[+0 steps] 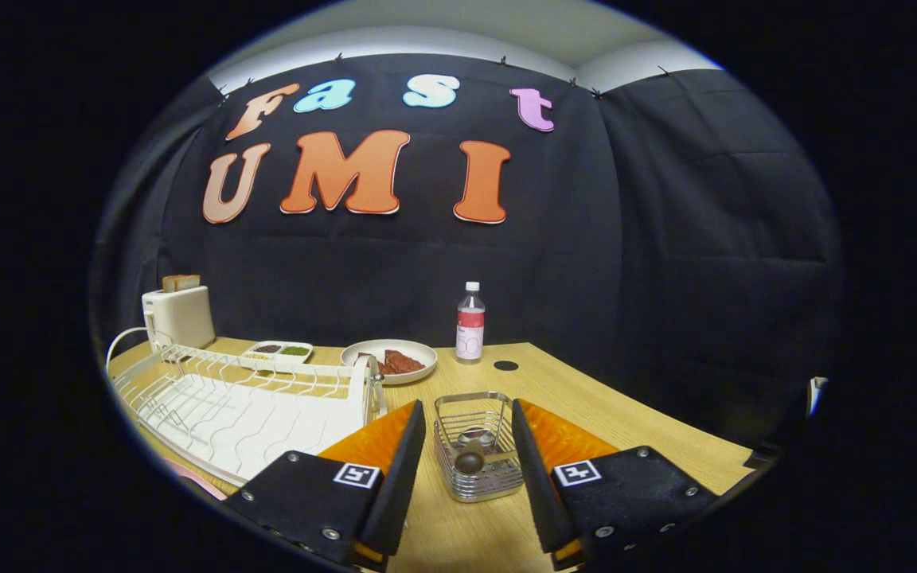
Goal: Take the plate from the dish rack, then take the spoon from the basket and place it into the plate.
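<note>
My gripper [468, 469] was held wide apart and empty, its two black fingers [403, 469] standing on either side of the wire basket [449, 426] without touching it. I take the basket as my landmark, and it lay straight ahead, in the gap between the fingertips, resting on the wooden table [586, 390]. Inside the basket the spoon [470, 458] lay with a dark rounded end nearest me and its paler part running away toward the basket's far wall, so its long axis ran roughly along my line of approach, not across it. I judged that the coming move turned on this: a straight push forward and down would bring the fingers over it, with the basket's walls leaving little room beside the fingers.

Left of the basket stood the white dish rack [212, 398]. I could not tell whether the white rim [360, 388] at the rack's end nearest the basket was the plate I was to take. Beyond the basket sat a plate of food [427, 350], and beyond that to the right a bottle [470, 322]. Far beyond the rack's left end stood a toaster [180, 317]
</note>
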Motion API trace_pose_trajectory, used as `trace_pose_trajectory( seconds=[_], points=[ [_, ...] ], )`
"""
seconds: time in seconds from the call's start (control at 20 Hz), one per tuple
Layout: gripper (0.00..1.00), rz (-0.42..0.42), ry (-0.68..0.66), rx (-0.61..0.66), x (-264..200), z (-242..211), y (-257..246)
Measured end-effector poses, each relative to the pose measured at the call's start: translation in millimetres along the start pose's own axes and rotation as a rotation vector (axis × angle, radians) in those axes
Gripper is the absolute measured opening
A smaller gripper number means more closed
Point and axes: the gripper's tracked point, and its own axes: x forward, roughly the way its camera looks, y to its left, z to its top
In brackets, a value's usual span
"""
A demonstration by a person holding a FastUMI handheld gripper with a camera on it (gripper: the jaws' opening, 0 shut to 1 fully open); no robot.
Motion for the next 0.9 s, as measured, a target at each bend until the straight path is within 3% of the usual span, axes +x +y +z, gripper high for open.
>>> trace_pose_trajectory(
  seconds=[0.15, 0.3, 0.55, 0.9],
  points=[
    [0.36, -0.015, 0.017, 0.016, 1.8, -6.8, -2.7],
    [0.16, -0.019, 0.021, 0.032, 2.6, -7.6, -4.9],
    [0.06, -0.025, 0.001, 0.045, -1.5, 5.2, -10.1],
    [0.06, -0.020, -0.055, 0.033, -29.0, 42.7, -15.4]
  ],
)
